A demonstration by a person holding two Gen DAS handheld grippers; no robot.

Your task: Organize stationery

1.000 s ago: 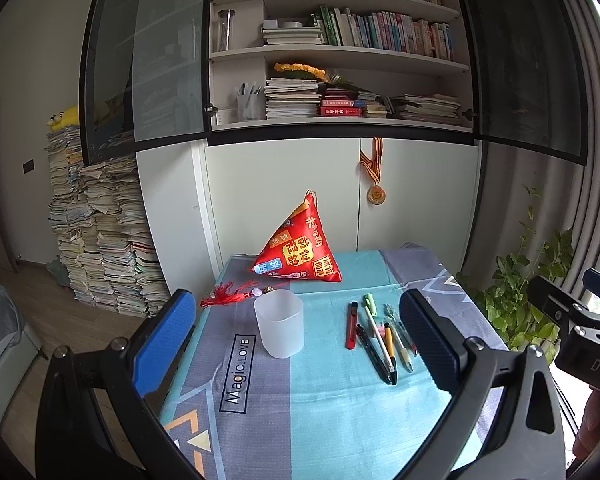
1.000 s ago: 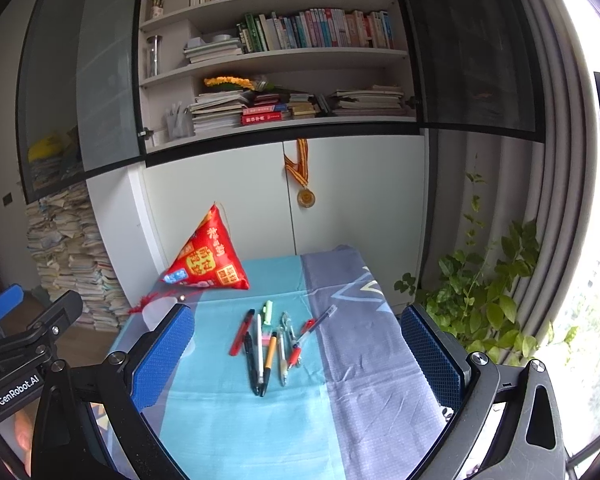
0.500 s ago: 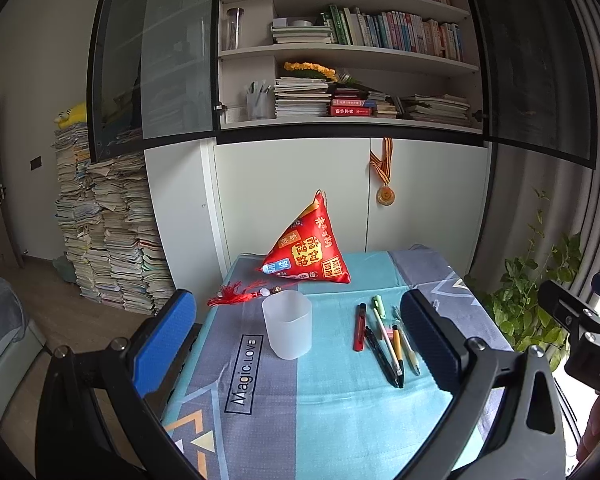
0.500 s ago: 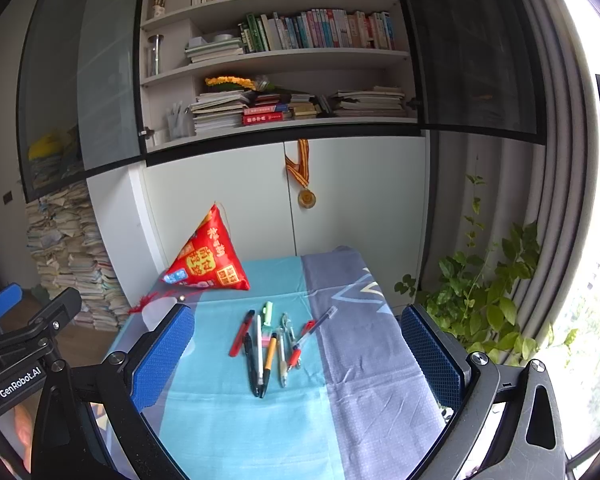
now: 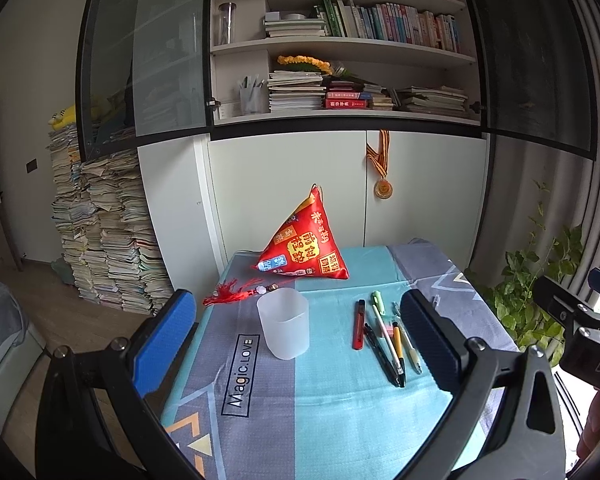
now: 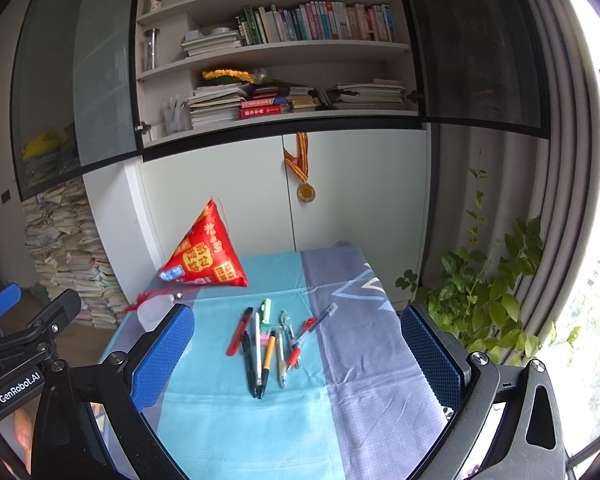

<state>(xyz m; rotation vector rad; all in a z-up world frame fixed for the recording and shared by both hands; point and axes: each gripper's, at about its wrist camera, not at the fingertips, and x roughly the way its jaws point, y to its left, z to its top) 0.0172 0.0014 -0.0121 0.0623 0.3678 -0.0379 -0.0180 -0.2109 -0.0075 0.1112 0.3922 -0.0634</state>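
A frosted plastic cup (image 5: 283,323) stands upright on the table's left half; it shows partly in the right wrist view (image 6: 153,310). Several pens lie loose to its right: a red pen (image 5: 358,325), a black pen (image 5: 381,354), a white pen (image 5: 386,334) and an orange pen (image 5: 398,346). In the right wrist view the pens (image 6: 265,346) lie in a loose bunch at mid-table. My left gripper (image 5: 296,344) is open and empty, held above the near table. My right gripper (image 6: 296,356) is open and empty, above the near edge facing the pens.
A red pyramid pouch (image 5: 305,247) with a red tassel (image 5: 230,295) sits at the table's back. The table wears a blue and grey cloth (image 5: 332,400). A cabinet with bookshelves (image 5: 340,92) stands behind. A plant (image 6: 484,292) is at the right, paper stacks (image 5: 104,224) at the left.
The left gripper's view has shifted slightly right and up, so cup and pens sit a little more to the right. The right gripper has barely moved. Both stay open.
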